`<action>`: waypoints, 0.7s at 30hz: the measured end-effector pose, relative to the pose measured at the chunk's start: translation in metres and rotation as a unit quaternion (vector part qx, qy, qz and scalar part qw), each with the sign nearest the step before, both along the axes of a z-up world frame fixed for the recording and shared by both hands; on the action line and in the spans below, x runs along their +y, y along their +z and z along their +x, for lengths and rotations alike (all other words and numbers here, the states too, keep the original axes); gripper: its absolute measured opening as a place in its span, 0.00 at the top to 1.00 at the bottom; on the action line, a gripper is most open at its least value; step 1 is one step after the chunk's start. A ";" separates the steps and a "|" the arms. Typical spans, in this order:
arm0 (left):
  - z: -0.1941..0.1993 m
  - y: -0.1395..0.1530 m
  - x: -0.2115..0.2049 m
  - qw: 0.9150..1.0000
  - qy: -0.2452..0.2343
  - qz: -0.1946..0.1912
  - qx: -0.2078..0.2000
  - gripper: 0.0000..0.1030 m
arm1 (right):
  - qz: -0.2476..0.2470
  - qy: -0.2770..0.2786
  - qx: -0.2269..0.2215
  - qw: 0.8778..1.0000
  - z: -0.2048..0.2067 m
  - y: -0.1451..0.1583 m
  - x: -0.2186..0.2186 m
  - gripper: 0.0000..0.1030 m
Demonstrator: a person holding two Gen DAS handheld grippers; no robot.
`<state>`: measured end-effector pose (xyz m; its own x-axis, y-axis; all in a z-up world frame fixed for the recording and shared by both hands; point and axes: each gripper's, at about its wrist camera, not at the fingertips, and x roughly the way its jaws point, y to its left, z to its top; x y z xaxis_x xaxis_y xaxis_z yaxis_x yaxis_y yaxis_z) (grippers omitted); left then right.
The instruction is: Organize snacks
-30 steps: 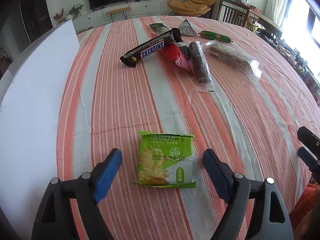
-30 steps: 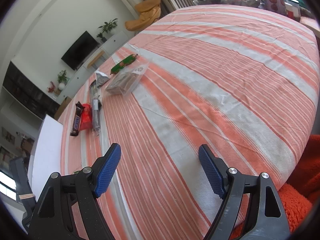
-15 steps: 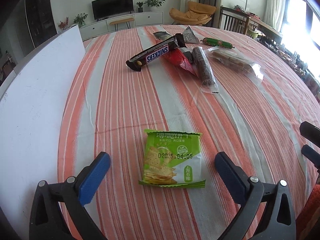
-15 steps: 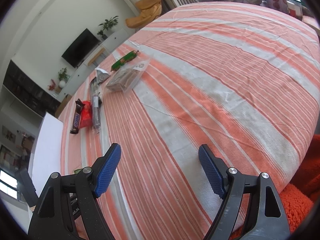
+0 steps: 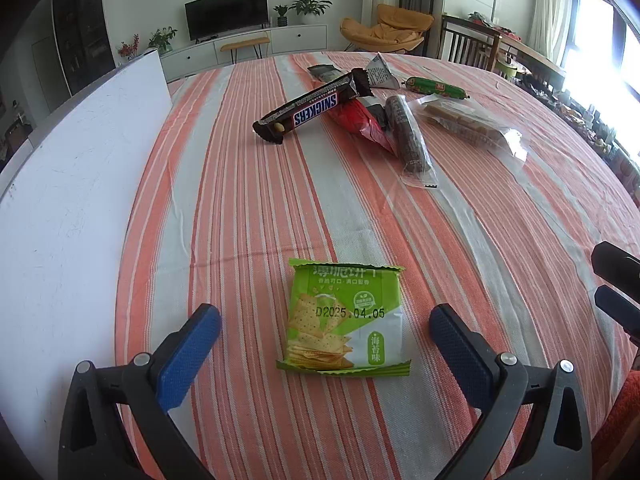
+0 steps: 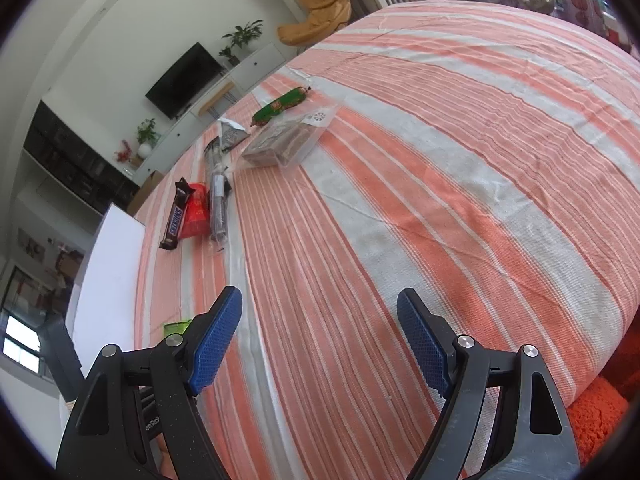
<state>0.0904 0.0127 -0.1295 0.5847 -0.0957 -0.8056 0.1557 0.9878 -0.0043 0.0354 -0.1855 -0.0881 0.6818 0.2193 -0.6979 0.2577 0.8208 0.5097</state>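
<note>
Your left gripper is spread wide with nothing in it, its blue pads low over the striped cloth, and the green cracker pack lies flat between the two pads, touching neither. The pack reads "D2025.04.05" across its middle, with Chinese characters along its top edge and in a small green panel at its lower right, above a picture of square crackers. Your right gripper also stands wide apart and holds nothing; only bare cloth sits between its pads, and a corner of the green pack peeks out just left of its left pad. At the right edge of the left view you can see part of that right gripper. A white board runs along the left side of the table. Farther off, well apart from both tools, sits the snack cluster: a brown bar printed "SNICKERS" lying partly over a red pouch, a dark roll in clear wrap just right of it, and a clear bag of brown pieces beyond that. Behind them lie a dark packet, a grey triangular pack and a green sausage whose label is too small to read.
</note>
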 end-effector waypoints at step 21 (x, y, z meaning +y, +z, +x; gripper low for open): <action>0.001 0.000 0.000 1.000 0.000 0.000 0.000 0.00 | -0.008 0.028 0.002 1.000 0.005 -0.002 0.012 0.20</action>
<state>0.0909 0.0123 -0.1299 0.5848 -0.0961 -0.8054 0.1560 0.9877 -0.0046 0.0400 -0.1736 -0.0901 0.6655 0.2451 -0.7050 0.2140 0.8422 0.4948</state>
